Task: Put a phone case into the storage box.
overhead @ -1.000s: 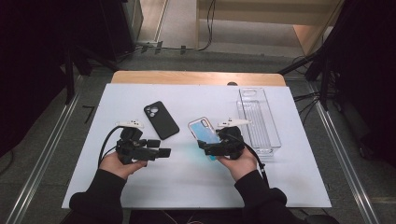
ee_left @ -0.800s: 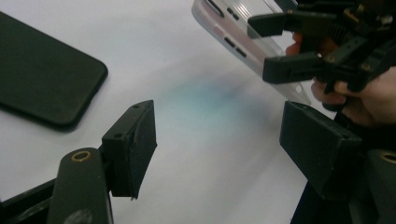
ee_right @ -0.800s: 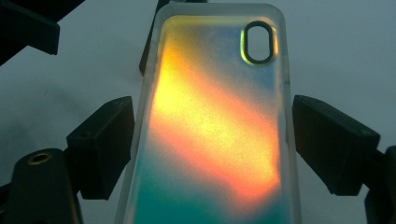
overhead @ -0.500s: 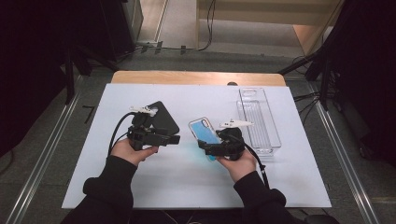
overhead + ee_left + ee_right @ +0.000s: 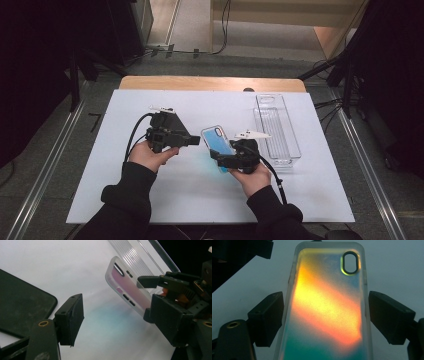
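a: what's the right gripper (image 5: 224,161) doing?
b: its jaws are clamped on the long edges of the iridescent phone case (image 5: 325,307), held tilted up off the white table (image 5: 300,200)

a: and the left gripper (image 5: 196,141)?
b: jaws apart, nothing between them, pointed toward the case from just beside it. the black phone case (image 5: 20,307) lies flat on the table next to it

a: how far along?
b: i'd say one case is picked up; the black one is untouched, and the clear bin (image 5: 280,131) at the right looks empty
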### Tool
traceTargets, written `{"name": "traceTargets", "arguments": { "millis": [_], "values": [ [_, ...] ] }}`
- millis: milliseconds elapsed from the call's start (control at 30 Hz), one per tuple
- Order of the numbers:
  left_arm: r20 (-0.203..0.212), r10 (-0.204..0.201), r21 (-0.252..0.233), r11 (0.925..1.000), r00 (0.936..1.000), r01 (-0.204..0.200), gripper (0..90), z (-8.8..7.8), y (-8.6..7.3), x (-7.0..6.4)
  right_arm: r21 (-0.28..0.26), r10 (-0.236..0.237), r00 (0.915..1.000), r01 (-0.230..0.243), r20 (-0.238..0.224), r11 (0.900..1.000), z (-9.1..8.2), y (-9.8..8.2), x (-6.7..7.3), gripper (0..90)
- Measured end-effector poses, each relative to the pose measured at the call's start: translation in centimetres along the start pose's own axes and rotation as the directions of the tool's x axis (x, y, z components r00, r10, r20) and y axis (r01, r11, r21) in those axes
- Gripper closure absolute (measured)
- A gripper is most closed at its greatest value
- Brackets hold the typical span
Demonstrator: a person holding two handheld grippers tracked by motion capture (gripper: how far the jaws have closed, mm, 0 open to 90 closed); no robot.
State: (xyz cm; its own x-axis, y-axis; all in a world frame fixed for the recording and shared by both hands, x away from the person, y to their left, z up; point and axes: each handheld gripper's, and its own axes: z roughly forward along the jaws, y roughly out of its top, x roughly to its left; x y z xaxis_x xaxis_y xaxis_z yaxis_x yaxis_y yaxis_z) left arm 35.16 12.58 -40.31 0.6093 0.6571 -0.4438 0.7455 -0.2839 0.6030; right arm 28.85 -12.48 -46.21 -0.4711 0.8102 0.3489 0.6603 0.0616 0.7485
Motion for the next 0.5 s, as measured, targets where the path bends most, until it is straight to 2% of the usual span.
{"name": "traceTargets", "arguments": {
  "millis": [200, 500],
  "values": [
    [-0.024, -0.003, -0.028, 0.9996, 0.9997, 0.003, 28.5, 0.9, 0.2, -0.1, -0.02, 0.02, 0.9998, -0.02, -0.002, 1.0, 0.4, -0.1, 0.2, 14.6],
    [-0.013, -0.037, -0.027, 0.9989, 0.9992, 0.037, 28.5, 1.9, 0.5, 0.0, -0.05, 0.041, 0.9992, -0.041, 0.0, 0.998, 1.1, -0.3, 0.7, 14.5]
  ]
}}
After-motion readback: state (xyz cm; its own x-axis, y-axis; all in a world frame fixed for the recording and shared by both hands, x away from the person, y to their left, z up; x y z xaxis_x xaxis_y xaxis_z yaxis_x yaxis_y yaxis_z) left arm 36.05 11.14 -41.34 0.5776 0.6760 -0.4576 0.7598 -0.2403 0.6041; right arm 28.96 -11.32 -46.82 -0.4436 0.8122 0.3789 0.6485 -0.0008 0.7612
